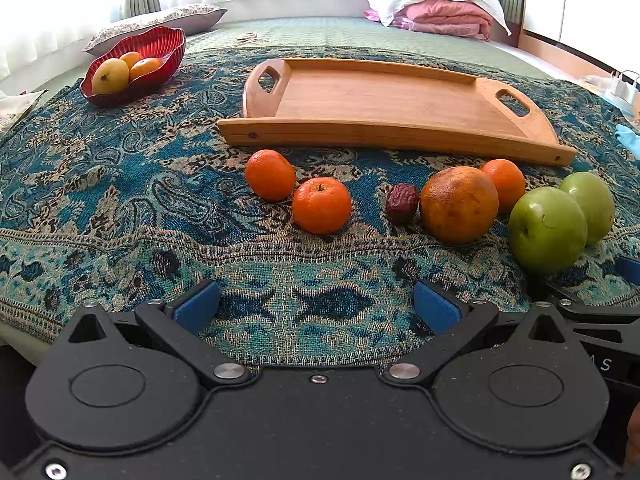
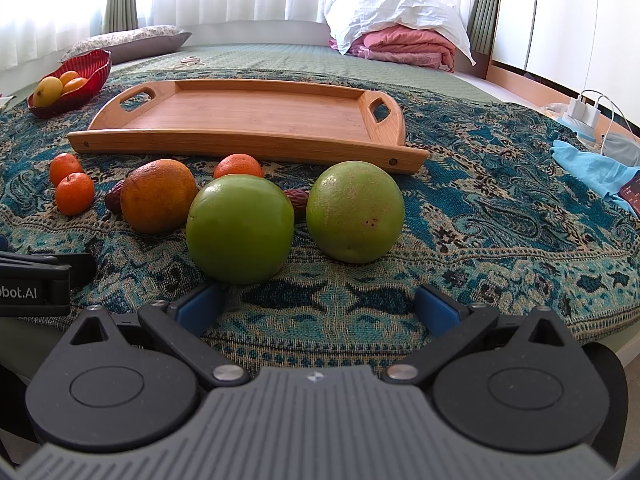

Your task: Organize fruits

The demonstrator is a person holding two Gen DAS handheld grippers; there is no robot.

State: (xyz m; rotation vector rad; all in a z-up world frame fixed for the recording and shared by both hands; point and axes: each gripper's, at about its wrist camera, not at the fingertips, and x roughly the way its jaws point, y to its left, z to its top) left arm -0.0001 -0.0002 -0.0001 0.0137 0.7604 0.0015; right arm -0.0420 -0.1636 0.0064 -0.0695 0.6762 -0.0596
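Underneath both grippers lies a blue and beige paisley-woven cloth [image 1: 120,200], spread over a green quilted bed cover [image 1: 340,30]. Beyond it, at the far end of the room, white curtains glow with daylight, a floral grey pillow [image 1: 160,20] sits far left, and a folded pink blanket [image 2: 404,46] under a white sheet sits far right.

The left gripper [image 1: 318,306] hovers low over the cloth with its blue-padded fingers spread wide and nothing between them. The right gripper [image 2: 318,306] is likewise spread wide and empty, just short of the fruit.

Ahead of the grippers runs a loose row of fruit on the cloth. Counted: three small orange mandarins, two ahead of the left gripper [image 1: 270,175] [image 1: 321,205] touching each other and one [image 2: 238,166] farther back; one large mottled orange [image 2: 159,195]; two round green apples, one [image 2: 240,228] directly before the right gripper's left finger, the other [image 2: 355,211] just right of it; two wrinkled dark red dates [image 1: 402,202] [image 2: 298,202].

Behind the row lies one bare rectangular bamboo tray with cut-out handles [image 1: 380,100]. Far left ahead sits one red ribbed glass bowl [image 1: 160,44] holding a yellow mango [image 1: 110,76] and two orange fruits.
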